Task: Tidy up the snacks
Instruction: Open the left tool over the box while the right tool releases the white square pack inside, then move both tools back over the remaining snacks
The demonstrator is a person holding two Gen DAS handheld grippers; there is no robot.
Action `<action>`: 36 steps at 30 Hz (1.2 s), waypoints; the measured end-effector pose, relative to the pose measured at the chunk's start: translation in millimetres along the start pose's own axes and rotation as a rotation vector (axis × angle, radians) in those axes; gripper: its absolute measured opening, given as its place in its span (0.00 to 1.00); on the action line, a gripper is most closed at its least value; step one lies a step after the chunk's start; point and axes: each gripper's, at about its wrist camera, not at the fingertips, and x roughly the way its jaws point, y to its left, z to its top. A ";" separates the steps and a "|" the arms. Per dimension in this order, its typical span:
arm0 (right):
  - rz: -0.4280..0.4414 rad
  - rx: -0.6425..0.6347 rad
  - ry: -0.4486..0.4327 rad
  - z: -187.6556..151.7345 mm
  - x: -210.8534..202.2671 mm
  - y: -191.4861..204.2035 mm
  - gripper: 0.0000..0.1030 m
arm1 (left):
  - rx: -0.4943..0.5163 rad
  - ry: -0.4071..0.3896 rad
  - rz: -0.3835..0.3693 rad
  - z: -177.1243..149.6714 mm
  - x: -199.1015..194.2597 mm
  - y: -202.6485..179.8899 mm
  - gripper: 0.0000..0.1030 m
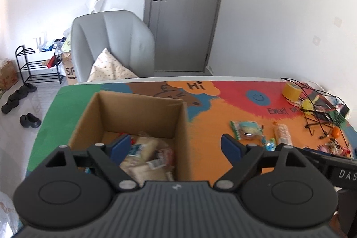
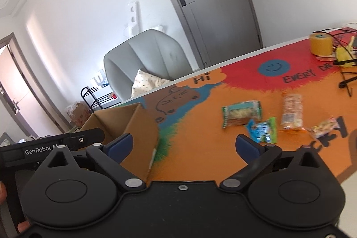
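An open cardboard box (image 1: 142, 113) stands on the colourful table mat and holds several wrapped snacks (image 1: 145, 157). My left gripper (image 1: 176, 146) hangs open over the box's right wall, nothing between its blue pads. Loose snacks lie to the right on the orange area: a green-edged biscuit pack (image 1: 245, 127), a clear orange-trimmed pack (image 1: 283, 133) and a small blue-green packet (image 1: 268, 144). In the right wrist view my right gripper (image 2: 185, 145) is open and empty, the box (image 2: 131, 124) at its left. Ahead lie the biscuit pack (image 2: 242, 113), blue-green packet (image 2: 263, 129), clear pack (image 2: 291, 113) and a small patterned packet (image 2: 325, 127).
A yellow tape roll (image 2: 321, 44) and tangled black cables (image 1: 321, 113) crowd the table's far right. A grey armchair (image 1: 111, 44) with a cushion stands behind the table, before a grey door (image 1: 185, 10). A shoe rack (image 1: 38, 68) and shoes sit on the floor at left.
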 end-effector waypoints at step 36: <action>-0.135 0.150 0.007 -20.3 -38.3 -111.8 1.00 | 0.124 0.092 -0.147 -28.2 46.2 -124.3 0.87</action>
